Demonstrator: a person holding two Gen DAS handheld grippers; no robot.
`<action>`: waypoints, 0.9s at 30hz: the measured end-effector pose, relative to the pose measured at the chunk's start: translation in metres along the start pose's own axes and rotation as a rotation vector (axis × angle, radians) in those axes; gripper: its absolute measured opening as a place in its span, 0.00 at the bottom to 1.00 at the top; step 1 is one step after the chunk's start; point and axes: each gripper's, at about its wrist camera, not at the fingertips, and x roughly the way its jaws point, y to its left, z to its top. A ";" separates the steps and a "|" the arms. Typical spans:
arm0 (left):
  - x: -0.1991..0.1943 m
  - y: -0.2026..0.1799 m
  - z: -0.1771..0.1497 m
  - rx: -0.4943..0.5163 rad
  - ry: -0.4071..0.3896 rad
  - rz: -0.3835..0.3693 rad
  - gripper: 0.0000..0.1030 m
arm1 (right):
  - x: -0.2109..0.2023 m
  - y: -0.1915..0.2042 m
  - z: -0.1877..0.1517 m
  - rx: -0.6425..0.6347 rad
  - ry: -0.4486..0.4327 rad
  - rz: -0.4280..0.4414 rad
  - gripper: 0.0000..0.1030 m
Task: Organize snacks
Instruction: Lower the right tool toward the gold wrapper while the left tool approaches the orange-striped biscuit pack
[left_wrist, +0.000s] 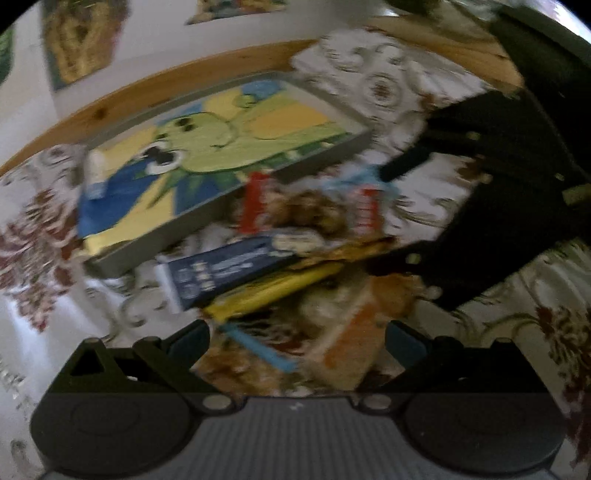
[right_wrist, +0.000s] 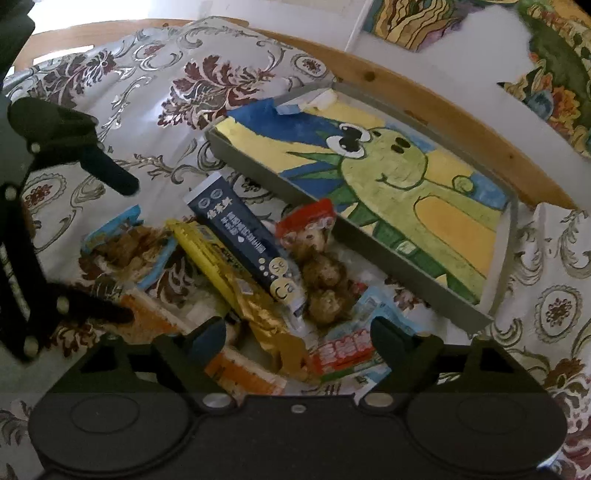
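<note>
A heap of snack packets lies on the flowered tablecloth beside a grey tray (right_wrist: 369, 242) whose floor bears a painted green cartoon creature. In the heap are a dark blue stick packet (right_wrist: 240, 236), a yellow-gold packet (right_wrist: 221, 266), a red-topped clear pack of brown balls (right_wrist: 319, 269), a blue-edged pack (right_wrist: 110, 236), an orange pack (right_wrist: 243, 373) and a red and light-blue pack (right_wrist: 347, 354). My right gripper (right_wrist: 299, 336) hangs open over the gold and red-blue packs. My left gripper (left_wrist: 297, 339) is open above the heap's orange side; its view is blurred.
A small white and blue item (right_wrist: 310, 101) lies in the tray's far corner. The wooden table edge (right_wrist: 443, 107) runs behind the tray, with a white wall and paintings (right_wrist: 413, 22) beyond. Flowered cloth (right_wrist: 166, 85) spreads left of the heap.
</note>
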 end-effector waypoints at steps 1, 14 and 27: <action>0.003 -0.003 0.001 0.017 0.001 -0.011 1.00 | 0.001 0.000 0.000 -0.004 0.002 0.003 0.82; 0.026 -0.023 0.002 0.143 0.050 -0.147 0.84 | 0.017 -0.006 0.000 -0.007 0.057 0.053 0.56; 0.031 -0.021 0.001 0.185 0.100 -0.108 0.53 | 0.029 -0.006 0.004 -0.053 0.082 0.124 0.38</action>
